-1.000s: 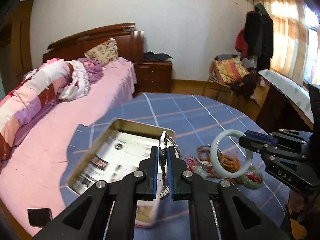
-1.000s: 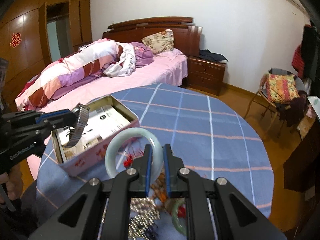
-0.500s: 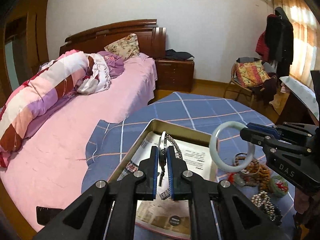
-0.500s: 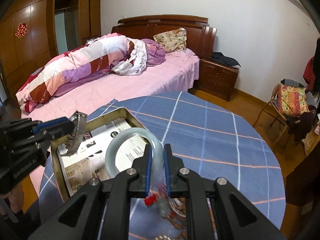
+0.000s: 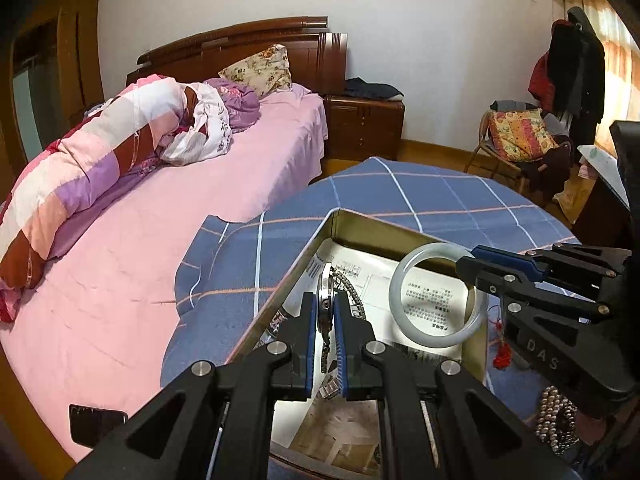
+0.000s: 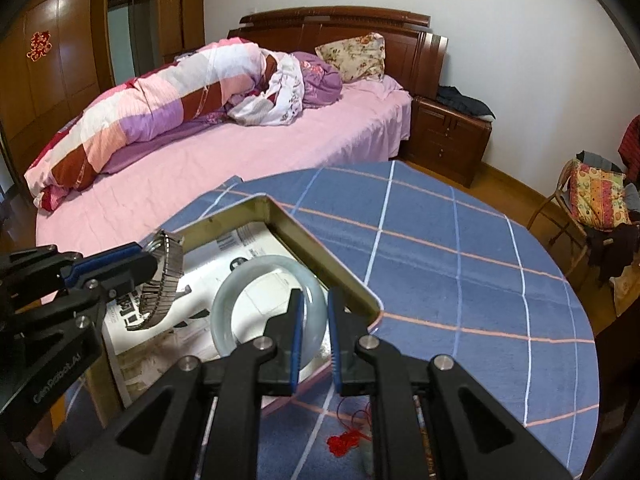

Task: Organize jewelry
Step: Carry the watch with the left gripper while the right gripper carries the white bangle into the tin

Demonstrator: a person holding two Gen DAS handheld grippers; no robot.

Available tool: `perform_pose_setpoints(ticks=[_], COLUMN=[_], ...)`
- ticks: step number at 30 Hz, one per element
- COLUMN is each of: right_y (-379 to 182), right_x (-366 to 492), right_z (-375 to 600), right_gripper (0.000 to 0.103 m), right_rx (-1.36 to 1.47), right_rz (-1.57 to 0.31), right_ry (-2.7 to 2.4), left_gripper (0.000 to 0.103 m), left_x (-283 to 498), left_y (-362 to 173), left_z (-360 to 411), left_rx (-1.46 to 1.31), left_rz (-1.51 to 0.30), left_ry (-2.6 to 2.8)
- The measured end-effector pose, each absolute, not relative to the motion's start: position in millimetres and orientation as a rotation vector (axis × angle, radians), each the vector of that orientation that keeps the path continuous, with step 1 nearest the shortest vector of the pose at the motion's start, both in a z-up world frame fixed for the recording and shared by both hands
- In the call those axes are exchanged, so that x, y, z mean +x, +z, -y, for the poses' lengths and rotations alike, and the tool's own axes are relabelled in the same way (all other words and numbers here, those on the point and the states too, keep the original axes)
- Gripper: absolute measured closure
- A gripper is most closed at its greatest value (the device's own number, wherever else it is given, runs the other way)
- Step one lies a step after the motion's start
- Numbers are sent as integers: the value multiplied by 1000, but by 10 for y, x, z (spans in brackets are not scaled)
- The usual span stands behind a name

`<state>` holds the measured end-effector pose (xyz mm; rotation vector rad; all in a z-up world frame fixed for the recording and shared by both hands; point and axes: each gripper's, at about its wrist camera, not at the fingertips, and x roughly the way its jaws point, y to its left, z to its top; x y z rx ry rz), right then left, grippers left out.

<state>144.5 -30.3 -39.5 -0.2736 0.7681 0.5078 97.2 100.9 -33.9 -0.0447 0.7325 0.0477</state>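
On the round tabletop (image 6: pixel 460 280) with its blue checked cloth sits an open rectangular gold-coloured metal tin (image 5: pixel 340 220) lined with printed paper, directly below both tools. Left hand-held gripper (image 5: pixel 328 320) pinches a silver metal-link wristwatch (image 6: pixel 162 280), band hanging down, over the tin's left part. Right hand-held gripper (image 6: pixel 314 332) pinches a pale green jade bangle (image 5: pixel 438 296) by its rim, ring nearly flat over the tin's right part; neither looks nearer to the lining. Readable: "DAS" on the right tool, "GenRobot.AI" on the left; lining print too small.
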Motion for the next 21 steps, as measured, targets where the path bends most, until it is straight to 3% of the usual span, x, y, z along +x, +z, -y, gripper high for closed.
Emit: perform_pose_setpoints(ticks=[21], right_y=[-554], right_x=[1516], right_z=[345], right_gripper=[89], right_rx=[-312], right_rz=[-839], right_ry=[462], left_gripper=[95], left_x=[1036], left_y=[-579], left_z=[-1048], left_rx=[-66], left_rz=[-821], left_ry=[39])
